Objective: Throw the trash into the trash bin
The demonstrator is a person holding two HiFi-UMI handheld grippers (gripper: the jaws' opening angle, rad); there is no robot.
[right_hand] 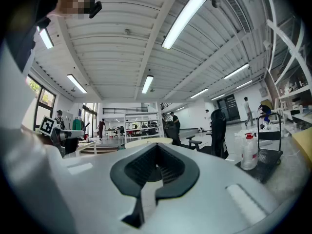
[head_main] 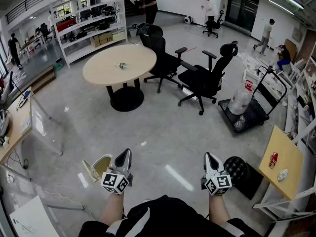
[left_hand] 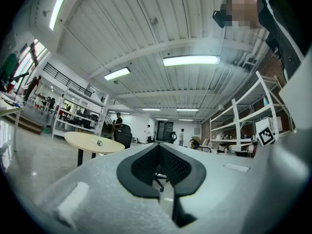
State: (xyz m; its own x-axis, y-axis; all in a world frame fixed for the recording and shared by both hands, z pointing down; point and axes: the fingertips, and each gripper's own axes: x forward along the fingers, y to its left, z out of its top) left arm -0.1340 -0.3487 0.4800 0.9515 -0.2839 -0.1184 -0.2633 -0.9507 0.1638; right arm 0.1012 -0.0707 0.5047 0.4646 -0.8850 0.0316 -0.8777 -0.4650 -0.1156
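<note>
My left gripper (head_main: 124, 155) sits at the lower left of centre in the head view. Its jaws are pressed together with nothing between them; its own view shows the two dark pads meeting along a thin seam. My right gripper (head_main: 211, 158) is at the lower right of centre, also clenched and empty. Both are held out low in front of me, side by side and well apart, above bare grey floor.

Just right of the right gripper, at the lower right of the frame, a black mesh bin (head_main: 236, 168) stands on the floor. Left of the left gripper a pale container (head_main: 98, 166) lies tipped on its side; I cannot tell what it is.

Further out, in the upper middle of the frame, a crumpled bottle (head_main: 120, 65) lies near the middle of a round table (head_main: 98, 72), well apart from both grippers and from the bin. Two black office chairs (head_main: 205, 78) stand to the right of that table. Further right is a flat cart (head_main: 249, 116) with a white bag (head_main: 241, 100) on it.

At the right edge a red can (head_main: 272, 160) stands on a yellow tabletop (head_main: 292, 152), with a clear plastic piece (head_main: 282, 175) near it. White shelving (head_main: 89, 26) fills the upper left, and several people stand far off along the top.
</note>
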